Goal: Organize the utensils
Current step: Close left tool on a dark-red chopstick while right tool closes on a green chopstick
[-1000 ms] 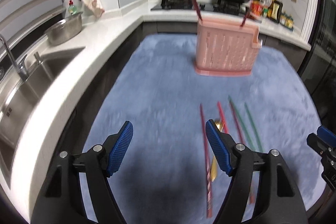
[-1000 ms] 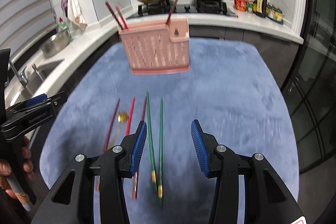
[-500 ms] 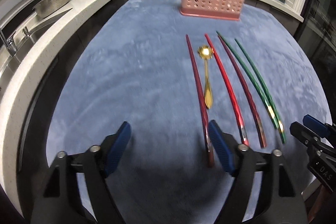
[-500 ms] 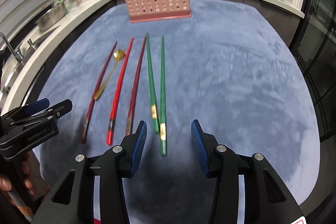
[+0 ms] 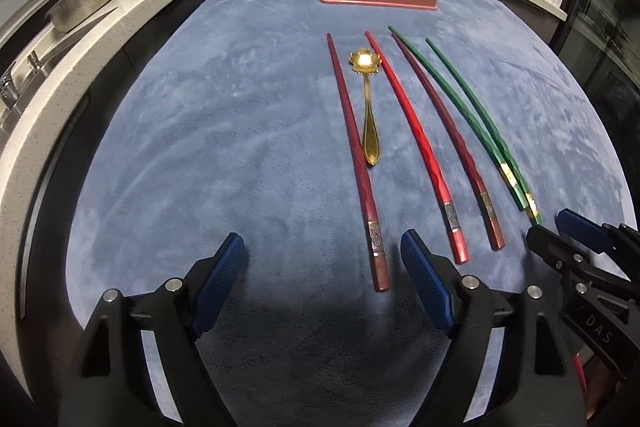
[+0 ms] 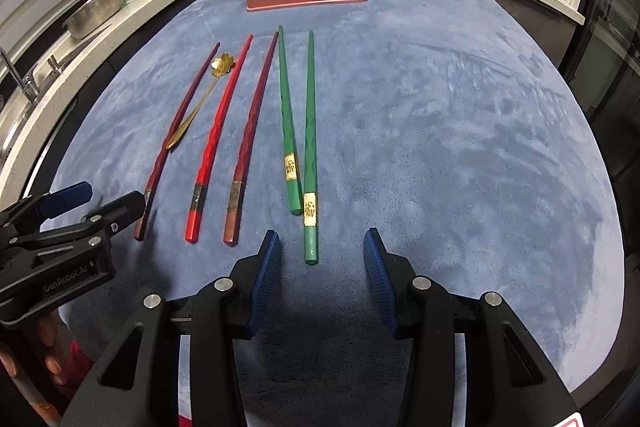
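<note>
Both open grippers, left gripper (image 5: 322,265) and right gripper (image 6: 322,259), have been lowered toward the chopsticks (image 6: 310,143) at the mat's (image 6: 460,147) near edge, left jaws just widened, nothing gripped.

Both tools are black plastic. The left gripper (image 5: 322,269) has two fingers with dark blue bumpy pads (image 5: 218,283) and round silver screws. The right gripper (image 6: 322,273) looks the same, with ridged blue pads (image 6: 266,277). At the left edge of the right view, white letters say "GenRobot.AI". Something red is worn at the lower left.
</note>
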{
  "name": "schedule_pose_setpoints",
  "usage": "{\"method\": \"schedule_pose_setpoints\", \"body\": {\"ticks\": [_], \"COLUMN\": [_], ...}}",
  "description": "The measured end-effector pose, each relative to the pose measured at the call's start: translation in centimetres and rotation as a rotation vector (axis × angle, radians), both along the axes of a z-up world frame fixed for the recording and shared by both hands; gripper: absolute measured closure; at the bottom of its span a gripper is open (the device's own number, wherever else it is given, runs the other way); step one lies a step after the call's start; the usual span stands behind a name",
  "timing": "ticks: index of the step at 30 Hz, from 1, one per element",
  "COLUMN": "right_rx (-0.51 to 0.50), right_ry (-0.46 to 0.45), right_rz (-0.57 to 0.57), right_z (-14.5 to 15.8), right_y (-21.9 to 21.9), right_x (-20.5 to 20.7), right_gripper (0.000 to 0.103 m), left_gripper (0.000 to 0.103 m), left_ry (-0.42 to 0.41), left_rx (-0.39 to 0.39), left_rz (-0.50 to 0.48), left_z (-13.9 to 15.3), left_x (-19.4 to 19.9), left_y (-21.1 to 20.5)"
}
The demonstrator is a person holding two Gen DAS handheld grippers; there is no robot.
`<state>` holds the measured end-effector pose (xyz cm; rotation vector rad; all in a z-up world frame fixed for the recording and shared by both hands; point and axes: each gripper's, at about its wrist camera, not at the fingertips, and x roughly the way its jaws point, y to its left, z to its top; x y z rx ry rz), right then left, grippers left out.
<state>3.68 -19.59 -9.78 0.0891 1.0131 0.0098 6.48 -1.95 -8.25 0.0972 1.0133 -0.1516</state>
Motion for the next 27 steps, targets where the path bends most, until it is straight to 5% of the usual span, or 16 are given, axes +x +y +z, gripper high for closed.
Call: {"method": "schedule_pose_setpoints", "body": {"ticks": [17,27], "right_rx": [0.014,0.014], "right_ry": [0.003,-0.003], "right_rz": [-0.018,-0.018], "right_z": [-0.3,-0.4], "right_y": [-1.2,-1.3], "right_x": [1.0,1.9], "right_gripper": [0.072,0.084], "left_gripper": [0.046,0.068], "left_ry": [0.033,0.03], "left_rx": [-0.006,-0.018], "left_rz": [0.015,0.03], "left_z": [-1.1,-0.9], "left_x": [0.7,1.2], "left_y": [0.8,1.5]}}
